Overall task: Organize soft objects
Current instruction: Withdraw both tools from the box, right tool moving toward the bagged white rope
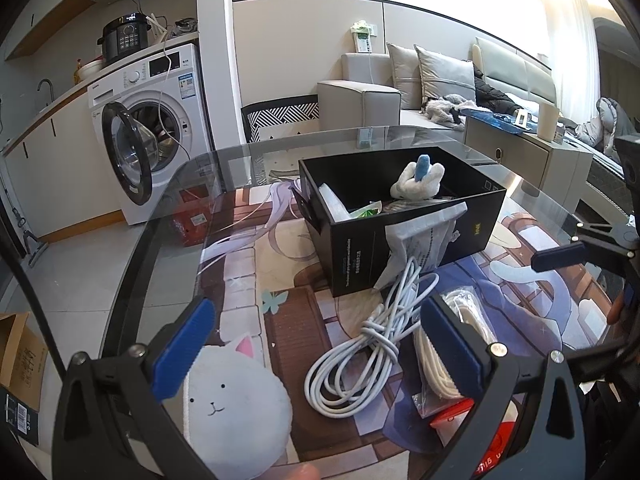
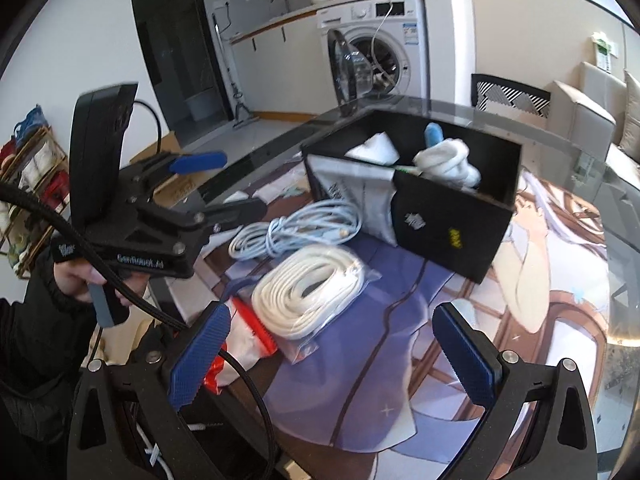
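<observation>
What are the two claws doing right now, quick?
Left claw: open, holding nothing; white cat plush lies beside its left finger.
Right claw: open, empty.

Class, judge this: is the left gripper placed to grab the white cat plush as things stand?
Probably yes. The left gripper is open and the cat plush lies just beside its left finger, with nothing on top. It would need to shift sideways a little; the white cable lies clear.

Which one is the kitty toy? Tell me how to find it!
Find the black box on the glass table, then come toward the table's near edge, left of the loose grey cable bundle. The kitty toy is a round white plush with pink ears and a drawn face, the only cushiony thing among cords.
</observation>
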### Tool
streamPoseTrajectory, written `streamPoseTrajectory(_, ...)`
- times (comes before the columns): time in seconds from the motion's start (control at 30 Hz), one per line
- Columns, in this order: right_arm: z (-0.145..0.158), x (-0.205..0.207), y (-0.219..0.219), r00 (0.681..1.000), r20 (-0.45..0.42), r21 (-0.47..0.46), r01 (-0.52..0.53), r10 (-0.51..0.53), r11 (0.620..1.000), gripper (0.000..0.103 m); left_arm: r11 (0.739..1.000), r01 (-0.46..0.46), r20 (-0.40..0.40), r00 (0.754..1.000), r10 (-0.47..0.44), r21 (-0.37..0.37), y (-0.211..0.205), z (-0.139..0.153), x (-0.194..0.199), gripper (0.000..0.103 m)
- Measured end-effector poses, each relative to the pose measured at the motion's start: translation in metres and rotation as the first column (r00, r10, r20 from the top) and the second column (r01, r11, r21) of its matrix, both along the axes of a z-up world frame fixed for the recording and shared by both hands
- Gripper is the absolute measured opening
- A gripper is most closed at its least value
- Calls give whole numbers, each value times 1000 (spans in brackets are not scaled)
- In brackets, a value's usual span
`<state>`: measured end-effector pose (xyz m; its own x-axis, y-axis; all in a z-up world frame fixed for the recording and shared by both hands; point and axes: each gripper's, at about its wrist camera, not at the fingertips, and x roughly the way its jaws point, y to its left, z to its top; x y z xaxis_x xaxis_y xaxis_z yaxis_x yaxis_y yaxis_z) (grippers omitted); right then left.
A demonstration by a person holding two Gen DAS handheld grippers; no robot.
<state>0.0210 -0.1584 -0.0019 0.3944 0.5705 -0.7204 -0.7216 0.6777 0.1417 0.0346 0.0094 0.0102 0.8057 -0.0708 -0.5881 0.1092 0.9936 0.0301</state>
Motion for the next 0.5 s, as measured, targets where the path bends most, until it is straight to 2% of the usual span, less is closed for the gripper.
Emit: streamPoseTrajectory(0.5, -19, 21, 41, 994, -25, -48, 106, -107, 993, 102, 999, -32, -25, 999, 32, -6, 13, -8, 7, 103)
